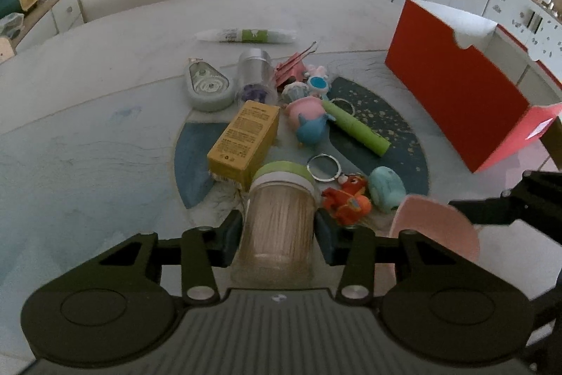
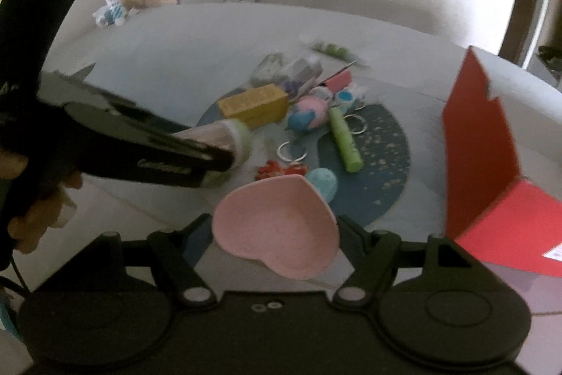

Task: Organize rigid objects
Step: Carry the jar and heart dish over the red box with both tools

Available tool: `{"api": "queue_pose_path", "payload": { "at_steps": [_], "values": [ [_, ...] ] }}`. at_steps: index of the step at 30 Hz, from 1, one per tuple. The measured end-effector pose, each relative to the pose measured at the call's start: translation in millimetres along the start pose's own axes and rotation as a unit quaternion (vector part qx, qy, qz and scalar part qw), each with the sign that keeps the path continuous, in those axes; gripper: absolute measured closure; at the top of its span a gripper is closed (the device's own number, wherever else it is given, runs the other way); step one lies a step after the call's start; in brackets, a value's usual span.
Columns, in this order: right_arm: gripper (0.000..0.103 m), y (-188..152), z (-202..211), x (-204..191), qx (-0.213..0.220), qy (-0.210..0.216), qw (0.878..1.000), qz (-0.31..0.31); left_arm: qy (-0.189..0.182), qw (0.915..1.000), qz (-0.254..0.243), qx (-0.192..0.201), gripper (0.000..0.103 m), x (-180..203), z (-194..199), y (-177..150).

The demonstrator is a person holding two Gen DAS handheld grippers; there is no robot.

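Two sets of tongs are mine, and both are loaded over a round pale counter (image 1: 105, 101) with a dark blue inlay at its centre. Biggest on it is the red box (image 1: 453, 104), open-topped, standing toward the right edge. My left tongs (image 1: 279, 231) are clamped on the sides of a clear toothpick jar (image 1: 279, 217) with a green lid, the lid pointing away from me toward the pile. My right tongs (image 2: 275, 229) are clamped on a pink heart-shaped dish (image 2: 277, 227), one finger at each side of it, held near the front edge of the counter just in front of the pile. In the middle of the counter lies the clutter: a yellow carton (image 1: 244, 139) on its side, touching the jar's lid in the left view; a grey tape dispenser (image 1: 209, 88) behind it; a clear cylinder (image 1: 254, 76) with a silver cap beside that. A white and green tube (image 1: 246, 35) lies alone toward the far edge. A green stick (image 1: 356, 127) lies slantwise on the inlay, next to a pink and blue toy (image 1: 309, 122). Nearer the front edge sit a teal egg-shaped case (image 1: 386, 188), an orange toy (image 1: 347, 201) and a metal key ring (image 1: 324, 167).
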State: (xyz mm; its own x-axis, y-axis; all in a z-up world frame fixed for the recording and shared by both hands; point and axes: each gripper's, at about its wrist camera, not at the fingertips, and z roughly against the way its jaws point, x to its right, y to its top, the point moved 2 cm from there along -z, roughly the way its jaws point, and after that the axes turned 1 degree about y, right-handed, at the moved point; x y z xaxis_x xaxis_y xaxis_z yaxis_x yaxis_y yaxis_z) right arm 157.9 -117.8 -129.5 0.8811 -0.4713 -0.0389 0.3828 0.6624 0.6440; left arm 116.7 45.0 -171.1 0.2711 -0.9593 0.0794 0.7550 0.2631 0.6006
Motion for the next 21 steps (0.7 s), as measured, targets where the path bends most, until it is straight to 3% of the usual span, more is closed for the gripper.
{"api": "queue_pose_path", "payload": {
  "at_steps": [14, 21],
  "values": [
    [0.028, 1, 62, 13, 0.045, -0.05, 0.997, -0.036, -0.01, 0.9992, -0.005, 0.039, 0.061, 11, 44, 1],
    [0.028, 14, 92, 41, 0.055, -0.065, 0.994, -0.064, -0.044, 0.9962, -0.017, 0.073, 0.062, 32, 79, 25]
  ]
}}
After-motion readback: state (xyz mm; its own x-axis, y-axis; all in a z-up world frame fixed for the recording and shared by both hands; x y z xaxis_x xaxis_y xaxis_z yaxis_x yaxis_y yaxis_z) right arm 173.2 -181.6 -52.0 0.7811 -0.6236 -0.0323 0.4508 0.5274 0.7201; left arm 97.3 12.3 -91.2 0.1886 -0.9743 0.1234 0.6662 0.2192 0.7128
